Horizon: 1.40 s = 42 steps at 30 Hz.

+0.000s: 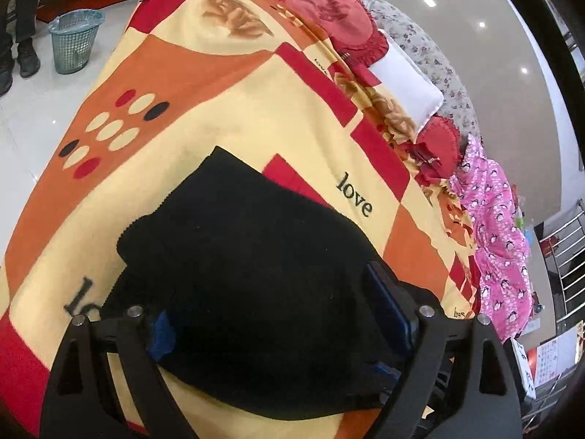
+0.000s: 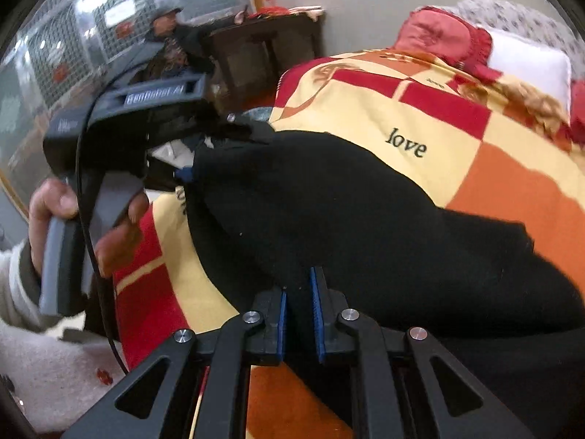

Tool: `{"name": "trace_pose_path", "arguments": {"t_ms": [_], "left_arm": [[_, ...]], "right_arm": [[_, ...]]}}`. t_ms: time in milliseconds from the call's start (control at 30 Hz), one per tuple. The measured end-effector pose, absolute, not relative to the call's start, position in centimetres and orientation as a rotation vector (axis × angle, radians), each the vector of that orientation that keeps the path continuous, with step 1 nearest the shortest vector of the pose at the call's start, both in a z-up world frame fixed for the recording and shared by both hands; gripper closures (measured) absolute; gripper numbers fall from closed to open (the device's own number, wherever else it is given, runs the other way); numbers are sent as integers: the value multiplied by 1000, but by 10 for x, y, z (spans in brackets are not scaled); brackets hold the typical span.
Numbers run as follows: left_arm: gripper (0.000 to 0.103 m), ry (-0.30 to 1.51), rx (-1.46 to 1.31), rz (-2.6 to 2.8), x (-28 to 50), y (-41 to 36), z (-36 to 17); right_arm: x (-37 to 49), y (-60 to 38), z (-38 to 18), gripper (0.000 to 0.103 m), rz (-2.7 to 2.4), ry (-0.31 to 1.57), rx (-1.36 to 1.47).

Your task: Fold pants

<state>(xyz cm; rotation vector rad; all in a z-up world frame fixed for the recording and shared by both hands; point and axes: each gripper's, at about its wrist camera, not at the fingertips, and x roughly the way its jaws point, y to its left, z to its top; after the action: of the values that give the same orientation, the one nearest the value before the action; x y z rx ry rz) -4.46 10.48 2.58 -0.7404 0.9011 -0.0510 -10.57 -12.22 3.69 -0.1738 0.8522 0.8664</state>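
On bedspread [image 1: 219,84], black pants [image 1: 256,256] lie bunched.

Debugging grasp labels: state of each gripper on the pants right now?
Left gripper: jaws wide, black pants bunched between them; a firm grip cannot be told.
Right gripper: shut on the pants' edge.

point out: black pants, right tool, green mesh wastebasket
black knit pants [image 1: 256,256], left wrist view, middle of the folded cloth
right tool [image 2: 300,311], right wrist view, between the blue pads, shut on the pants' edge
green mesh plastic wastebasket [image 1: 75,42], left wrist view, on its side wall
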Motion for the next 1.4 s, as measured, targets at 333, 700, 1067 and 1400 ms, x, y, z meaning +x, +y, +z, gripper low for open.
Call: {"name": "trace_pose_path", "arguments": {"t_ms": [333,700,1067,1400], "left_arm": [[60,876,-612,-91,-66,104,42],[59,870,-485,-4,-89,110,26],[32,702,-421,53,-103,122,76],[32,820,-313,-129,-75,43,54]], "right_arm": [[-121,-122,54,91,856,821,-147],[-138,-118,27,83,855,886,-79],[-140,-234,66,36,614,800,93],[-85,-258,88,35,561,762,191]]}}
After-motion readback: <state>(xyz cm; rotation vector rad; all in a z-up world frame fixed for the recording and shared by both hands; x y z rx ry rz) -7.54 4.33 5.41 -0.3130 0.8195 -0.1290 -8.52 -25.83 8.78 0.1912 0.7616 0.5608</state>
